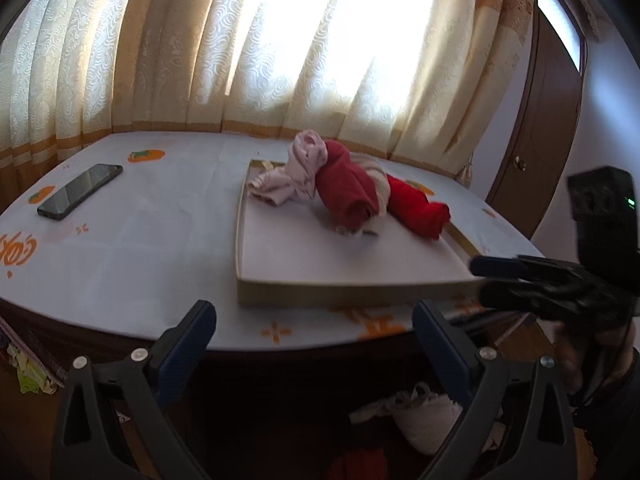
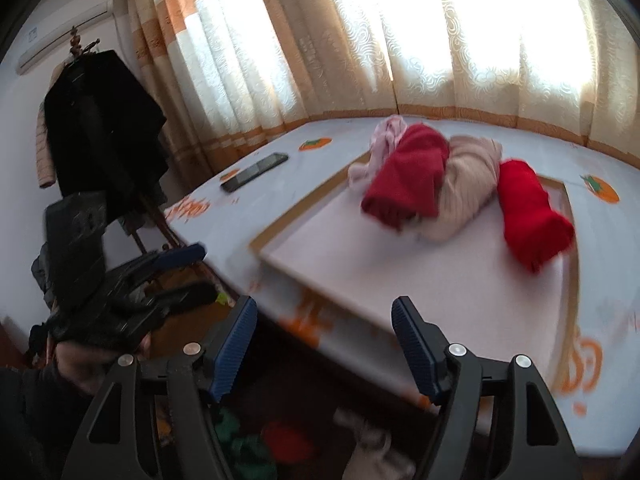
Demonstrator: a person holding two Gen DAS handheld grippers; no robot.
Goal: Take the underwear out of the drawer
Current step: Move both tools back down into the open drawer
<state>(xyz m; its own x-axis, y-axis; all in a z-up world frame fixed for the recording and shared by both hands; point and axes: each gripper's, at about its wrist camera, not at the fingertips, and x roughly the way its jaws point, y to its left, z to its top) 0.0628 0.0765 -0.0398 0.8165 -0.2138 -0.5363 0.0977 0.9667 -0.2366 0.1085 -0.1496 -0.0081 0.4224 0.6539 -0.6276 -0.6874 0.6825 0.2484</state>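
Note:
Rolled underwear lies in a pile on a shallow white tray (image 1: 352,280) on the table: a pink piece (image 1: 306,160), a dark red roll (image 1: 346,188), a beige one (image 2: 464,188) and a bright red roll (image 1: 418,208). Below the table edge, in shadow, the drawer holds a white bundle (image 1: 424,412), a red piece (image 2: 288,440) and something green (image 2: 240,444). My left gripper (image 1: 314,312) is open and empty in front of the tray. My right gripper (image 2: 324,308) is also open and empty, over the table's front edge. Each gripper appears in the other's view, right gripper (image 1: 480,280) and left gripper (image 2: 204,270).
A black phone (image 1: 80,192) lies on the left of the patterned tablecloth (image 1: 140,248). Curtains (image 1: 200,60) hang behind the table. A coat stand with dark clothes (image 2: 104,132) is at the left, a brown door (image 1: 552,140) at the right.

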